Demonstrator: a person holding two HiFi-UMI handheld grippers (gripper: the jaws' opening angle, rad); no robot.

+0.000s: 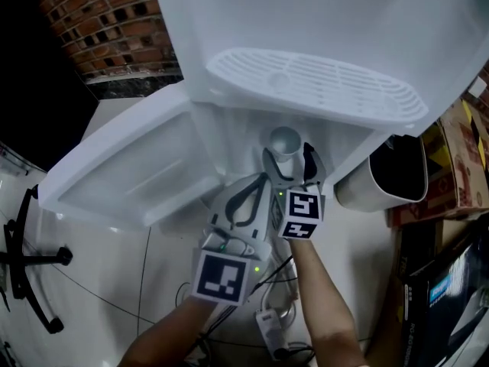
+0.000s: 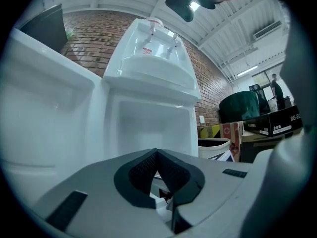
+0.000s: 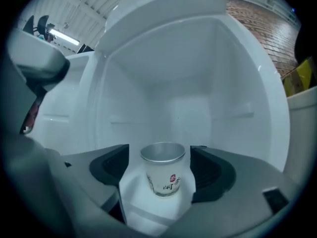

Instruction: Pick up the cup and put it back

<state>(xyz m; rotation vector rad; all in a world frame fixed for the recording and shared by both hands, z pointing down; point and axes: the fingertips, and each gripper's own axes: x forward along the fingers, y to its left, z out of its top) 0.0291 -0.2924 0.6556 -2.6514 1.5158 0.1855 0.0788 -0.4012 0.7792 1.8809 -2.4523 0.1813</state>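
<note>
A paper cup (image 3: pixel 163 175) with a silvery inside and a red mark stands upright on the white floor of the water dispenser's lower cabinet (image 3: pixel 178 108). In the head view the cup (image 1: pixel 284 142) sits just under the drip tray (image 1: pixel 313 82). My right gripper (image 3: pixel 161 158) is open, with the cup between its jaws and a gap on each side; its pads do not press on it. The right gripper (image 1: pixel 289 157) reaches into the cabinet mouth. My left gripper (image 1: pixel 256 189) hovers beside it, lower left, and the left gripper (image 2: pixel 157 152) is shut on nothing.
The cabinet door (image 1: pixel 130 167) hangs open to the left. A white bin (image 1: pixel 390 174) and cardboard boxes (image 1: pixel 458 159) stand to the right of the dispenser. A power strip with cables (image 1: pixel 267 327) lies on the floor below my hands. A chair base (image 1: pixel 23 258) is at far left.
</note>
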